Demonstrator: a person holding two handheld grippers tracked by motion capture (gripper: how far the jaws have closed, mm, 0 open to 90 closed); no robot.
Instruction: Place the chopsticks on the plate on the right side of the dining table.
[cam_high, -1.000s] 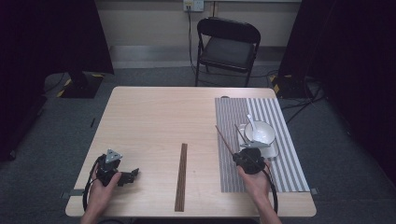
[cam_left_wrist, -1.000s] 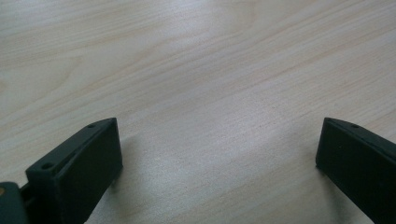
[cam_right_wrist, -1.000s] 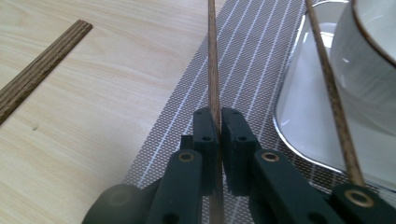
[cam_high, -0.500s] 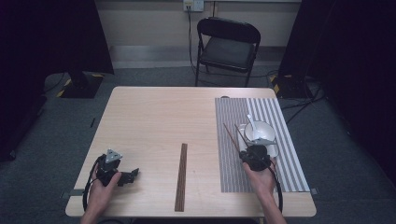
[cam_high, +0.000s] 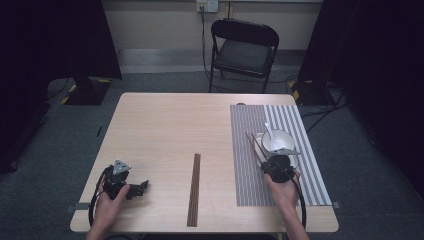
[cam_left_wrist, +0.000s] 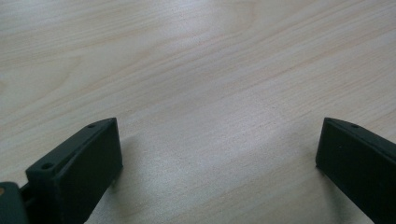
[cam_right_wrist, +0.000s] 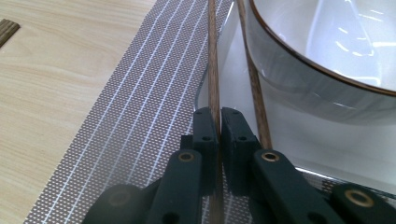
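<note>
Jaws of our right gripper are pressed together on one chopstick, which runs straight ahead from the pads along the gripper's own line. Its long axis points away from us across the striped placemat, just beside the wall of the white bowl. A second chopstick lies close by on the bowl side, free of the pads and leaning against the bowl or its plate; we cannot tell which.

From the high view, our right gripper sits at the near edge of the bowl, and the pair of chopsticks slants up and left from it. A spoon rests in the bowl.

Our left gripper stands wide open with nothing between its jaws, resting over bare table, well apart from the work, so the right hand is the nearer one by far.

We judge that the bowl crowds any move to the right. A brown wooden strip lies at the table's middle, well clear to the left.
</note>
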